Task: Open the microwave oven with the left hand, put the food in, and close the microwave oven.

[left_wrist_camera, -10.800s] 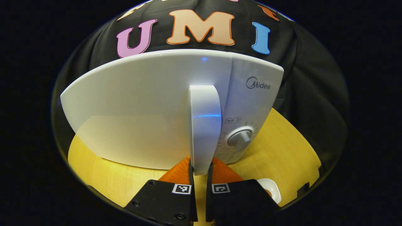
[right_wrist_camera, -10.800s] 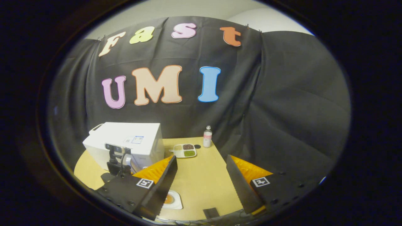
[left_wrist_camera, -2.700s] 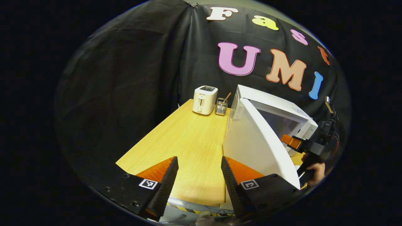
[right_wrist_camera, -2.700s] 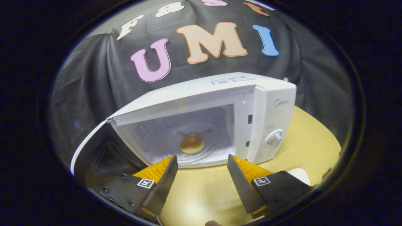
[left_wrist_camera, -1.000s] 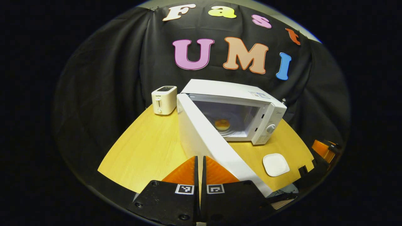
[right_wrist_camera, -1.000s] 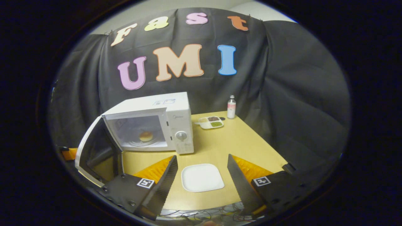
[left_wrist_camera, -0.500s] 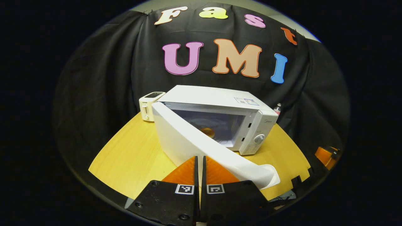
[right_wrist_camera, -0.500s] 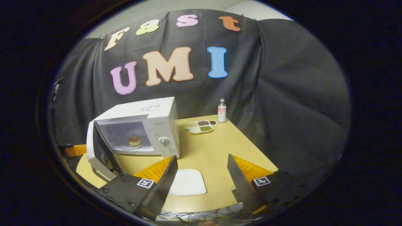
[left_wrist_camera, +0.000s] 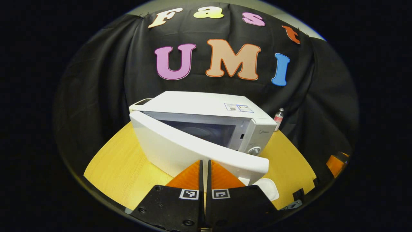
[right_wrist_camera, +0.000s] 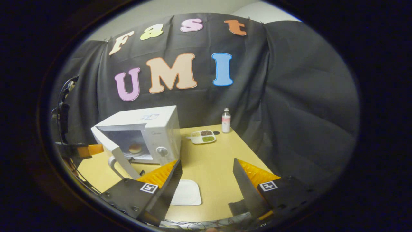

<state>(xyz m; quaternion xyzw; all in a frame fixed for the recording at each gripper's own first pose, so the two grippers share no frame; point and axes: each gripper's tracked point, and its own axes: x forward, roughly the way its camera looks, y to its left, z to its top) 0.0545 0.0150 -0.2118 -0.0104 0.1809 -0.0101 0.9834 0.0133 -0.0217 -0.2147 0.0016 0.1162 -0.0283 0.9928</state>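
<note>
The white microwave (left_wrist_camera: pixel 206 106) stands mid-table with its door (left_wrist_camera: pixel 193 149) ajar, at a narrow angle to the body. My left gripper (left_wrist_camera: pixel 204 161) is shut with nothing between its fingers, and its tips rest against the door's outer face. In the right gripper view the microwave (right_wrist_camera: pixel 151 124) sits at the left, and a round bun (right_wrist_camera: pixel 135 148) lies on the turntable behind the door (right_wrist_camera: pixel 111 148). The left gripper (right_wrist_camera: pixel 87 149) shows at the door's far side. My right gripper (right_wrist_camera: pixel 206 162) hangs open above the table, well back from the oven.
A white square plate (right_wrist_camera: pixel 186 192) lies on the wooden table (right_wrist_camera: pixel 219 154) in front of the oven. A compartment tray (right_wrist_camera: pixel 202 137) of grains and a small bottle (right_wrist_camera: pixel 226 120) stand at the back right. A toaster's top (left_wrist_camera: pixel 140 102) peeks from behind the microwave.
The door has swung steadily toward the oven body with my shut left gripper against it. The bun is now hidden behind it in the left gripper view. The right gripper stays open, drawn back.
</note>
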